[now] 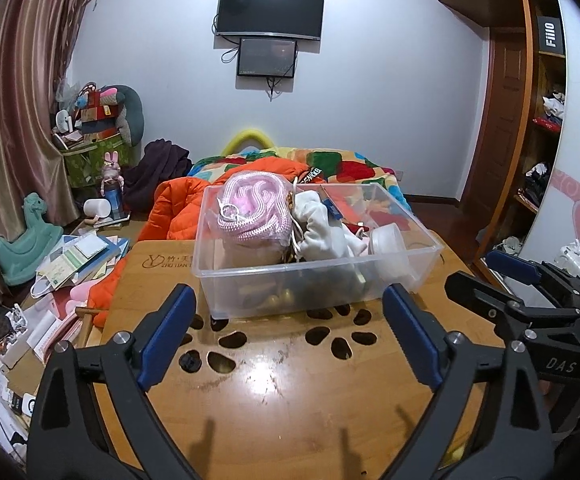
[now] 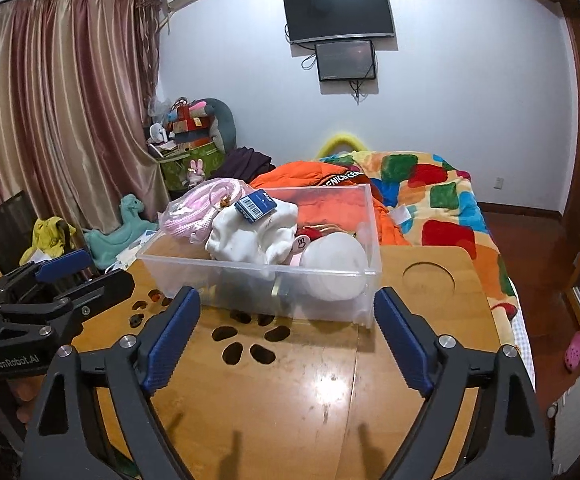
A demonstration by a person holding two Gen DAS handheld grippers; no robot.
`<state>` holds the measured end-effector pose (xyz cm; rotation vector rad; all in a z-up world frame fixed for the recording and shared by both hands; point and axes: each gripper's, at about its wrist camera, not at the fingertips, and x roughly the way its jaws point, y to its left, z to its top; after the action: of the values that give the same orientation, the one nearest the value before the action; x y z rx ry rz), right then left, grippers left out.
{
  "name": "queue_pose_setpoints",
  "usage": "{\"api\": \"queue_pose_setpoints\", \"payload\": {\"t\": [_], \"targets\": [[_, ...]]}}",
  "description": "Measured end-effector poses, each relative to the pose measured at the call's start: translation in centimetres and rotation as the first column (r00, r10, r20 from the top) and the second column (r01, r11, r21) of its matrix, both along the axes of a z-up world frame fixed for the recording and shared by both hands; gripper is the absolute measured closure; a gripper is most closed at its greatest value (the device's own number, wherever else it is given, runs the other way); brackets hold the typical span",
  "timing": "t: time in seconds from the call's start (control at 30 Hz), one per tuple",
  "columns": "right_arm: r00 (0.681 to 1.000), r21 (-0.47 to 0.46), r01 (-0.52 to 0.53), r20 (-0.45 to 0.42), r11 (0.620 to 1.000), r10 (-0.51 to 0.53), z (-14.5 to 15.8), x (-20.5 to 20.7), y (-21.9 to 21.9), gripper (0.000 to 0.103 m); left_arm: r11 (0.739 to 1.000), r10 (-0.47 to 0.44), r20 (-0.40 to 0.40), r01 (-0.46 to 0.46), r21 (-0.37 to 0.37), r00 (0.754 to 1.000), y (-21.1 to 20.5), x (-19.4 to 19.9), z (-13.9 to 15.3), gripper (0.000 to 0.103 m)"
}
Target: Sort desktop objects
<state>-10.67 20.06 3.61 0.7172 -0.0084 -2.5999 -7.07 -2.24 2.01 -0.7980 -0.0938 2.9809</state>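
Left wrist view: clear bin (image 1: 313, 280) on wooden table (image 1: 290, 400), filled, pink rope bag (image 1: 250, 212) at its left end. Left gripper (image 1: 290, 336) and right gripper (image 2: 286, 340) both wide, empty, just before bin. Sorting probably finished; next: confirm nothing loose.

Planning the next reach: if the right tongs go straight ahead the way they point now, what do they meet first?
Most likely the near wall of the clear bin on the table. The right tongs are open and empty, with only bare tabletop before that wall, though depth is hard to judge.
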Motion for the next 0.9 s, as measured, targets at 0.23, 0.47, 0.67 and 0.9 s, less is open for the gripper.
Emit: {"api": "queue_pose_setpoints", "payload": {"t": [0.23, 0.47, 0.67, 0.9], "targets": [[1.0, -0.004, 0.016, -0.011, 1.0, -0.016, -0.4, 1.7, 0.4, 0.006, 1.0, -0.003, -0.011, 0.003, -0.021, 1.0, 0.8, 1.6, 0.0, 0.008], [0.999, -0.013, 0.032, -0.026, 0.999, -0.032, -0.3, 3.0, 1.0, 0.004, 1.0, -0.004, -0.005, 0.003, -0.016, 1.0, 1.1, 2.7, -0.3, 0.008], [0.998, -0.002, 0.052, -0.03, 0.999, -0.052, -0.5, 3.3, 1.5, 0.003, 1.0, -0.002, 0.004, 0.002, -0.012, 1.0, 1.3, 2.9, -0.5, 0.008], [0.998, 0.016, 0.054, -0.013, 0.998, -0.054, -1.3, 3.3, 1.4, 0.002, 1.0, -0.01, -0.007, 0.01, -0.01, 1.0, 1.3, 3.0, -0.7, 0.008]]}}
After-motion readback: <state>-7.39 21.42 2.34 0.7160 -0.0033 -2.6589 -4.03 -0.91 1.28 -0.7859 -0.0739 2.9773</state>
